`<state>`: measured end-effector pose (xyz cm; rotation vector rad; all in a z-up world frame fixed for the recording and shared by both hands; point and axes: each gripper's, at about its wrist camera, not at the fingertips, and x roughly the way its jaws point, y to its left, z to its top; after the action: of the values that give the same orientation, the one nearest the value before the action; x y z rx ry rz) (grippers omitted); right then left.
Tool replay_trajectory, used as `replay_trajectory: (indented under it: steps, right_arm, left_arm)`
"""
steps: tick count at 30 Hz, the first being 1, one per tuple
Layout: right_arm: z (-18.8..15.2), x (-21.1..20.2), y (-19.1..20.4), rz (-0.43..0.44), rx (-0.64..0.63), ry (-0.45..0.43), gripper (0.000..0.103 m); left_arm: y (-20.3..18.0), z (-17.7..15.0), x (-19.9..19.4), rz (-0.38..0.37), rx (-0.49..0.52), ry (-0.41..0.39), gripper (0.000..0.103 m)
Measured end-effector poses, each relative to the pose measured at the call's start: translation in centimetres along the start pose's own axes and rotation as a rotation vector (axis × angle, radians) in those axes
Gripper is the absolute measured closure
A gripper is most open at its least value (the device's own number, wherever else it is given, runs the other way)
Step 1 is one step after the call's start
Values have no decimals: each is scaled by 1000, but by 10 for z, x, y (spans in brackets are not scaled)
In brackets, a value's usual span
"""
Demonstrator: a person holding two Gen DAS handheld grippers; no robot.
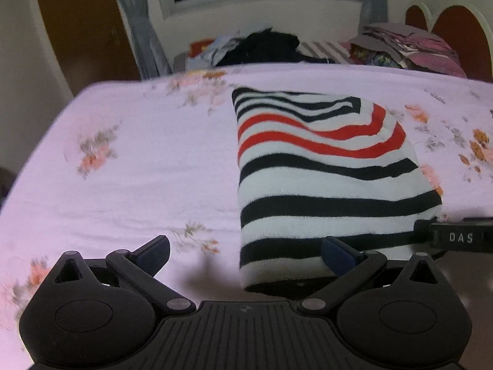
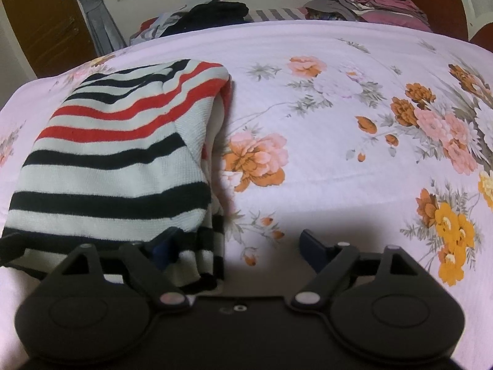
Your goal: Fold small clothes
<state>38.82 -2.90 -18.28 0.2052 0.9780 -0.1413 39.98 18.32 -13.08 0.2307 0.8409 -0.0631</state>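
Observation:
A folded knit garment with white, black and red stripes lies on a pink floral bedsheet. My left gripper is open at the garment's near left corner; its right finger rests on the near edge and its left finger is over bare sheet. The right gripper's body shows at the garment's near right edge. In the right wrist view the garment lies at the left. My right gripper is open at its near right corner; the left finger touches the folded layers, the right finger is over the sheet.
A pile of dark and mixed clothes lies beyond the bed's far edge, and a stack of folded purple and grey fabrics sits at the far right by a headboard. A window and grey curtain stand behind.

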Motion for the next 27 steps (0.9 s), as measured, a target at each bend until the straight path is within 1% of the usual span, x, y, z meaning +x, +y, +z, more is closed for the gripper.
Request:
replay_trajectory:
  steps: [1,3,6,9,11,13,15,18,21,27]
  right_arm:
    - [0,-1,1,-4,-1,-2,18]
    - [-1,-5,2,-11,0,-13,17]
    - [-6,-5,2,-18,2,-18,15]
    - [-3,-11,2,-23,0,-11,15]
    - [-2,-26,3,8,2,-30,15]
    - [-4,-47,5,49,-12,-56,15]
    - [-9,-70,5,72,-30,-88,15]
    - [-23,-110,0,132,-45,-140,15]
    - [-39,-150,-8,172,-57,-189,15]
    - [-85,-228,-24,196,-117,-235,14]
  left_arm:
    - [0,1,0,-14,10,11,0]
    - [5,2,-1,-36,-17,40,0]
    - [11,1,-9,-53,-55,37,0]
    - [10,-2,-22,-43,-47,33,0]
    - [11,-4,-34,-43,-49,24,0]
    - [12,-7,-50,-60,-63,18,0]
    - [13,-10,-67,-71,-75,1,0]
    - [10,-21,-99,-58,-69,-44,0]
    - [5,-37,-136,-37,-68,-81,0]
    - [-5,-77,-207,-22,-85,-113,0]
